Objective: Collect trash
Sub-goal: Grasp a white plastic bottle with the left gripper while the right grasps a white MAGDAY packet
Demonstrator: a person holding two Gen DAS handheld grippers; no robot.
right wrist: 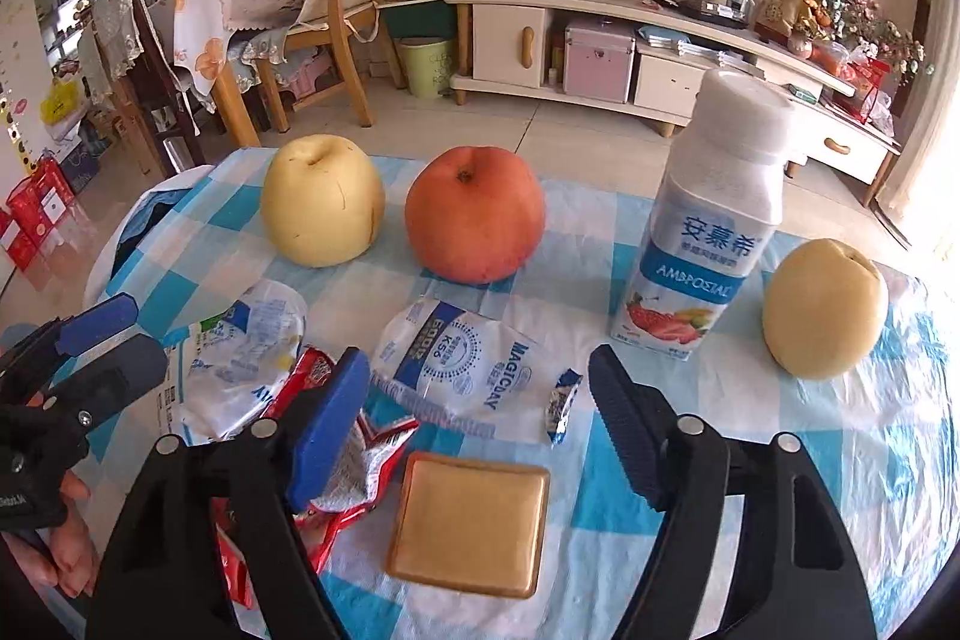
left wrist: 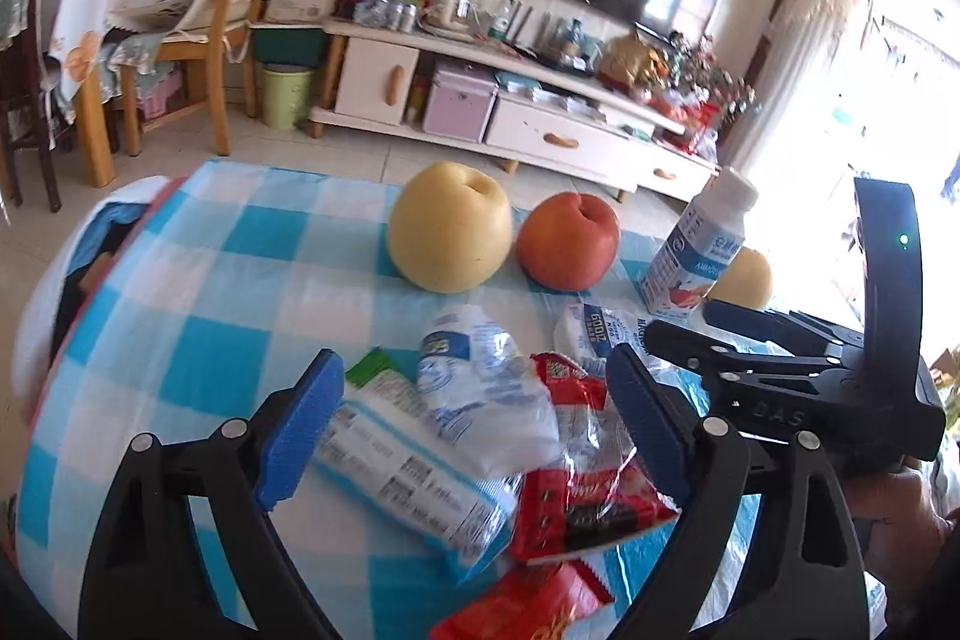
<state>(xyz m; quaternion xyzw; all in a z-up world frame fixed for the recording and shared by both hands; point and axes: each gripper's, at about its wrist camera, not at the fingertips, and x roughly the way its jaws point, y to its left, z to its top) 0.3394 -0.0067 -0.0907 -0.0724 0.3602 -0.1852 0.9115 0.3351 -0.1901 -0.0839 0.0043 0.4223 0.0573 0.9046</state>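
Trash is a crumpled heap near the table's front edge: two white-and-blue wrappers [right wrist: 474, 370], a red snack wrapper [left wrist: 588, 496] and a long white packet [left wrist: 408, 466]. Both claws, left [left wrist: 474, 424] and right [right wrist: 480, 418], hang over it spread apart, holding nothing. Checked blue tablecloth [right wrist: 810, 460], living room behind. Further back: two yellow pears [right wrist: 321, 199], one apple [right wrist: 474, 214], one yogurt bottle [right wrist: 708, 220]; a gold square box [right wrist: 471, 523] sits up front.

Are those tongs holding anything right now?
No. The left tongs and right tongs are both open above the wrappers, gripping nothing.
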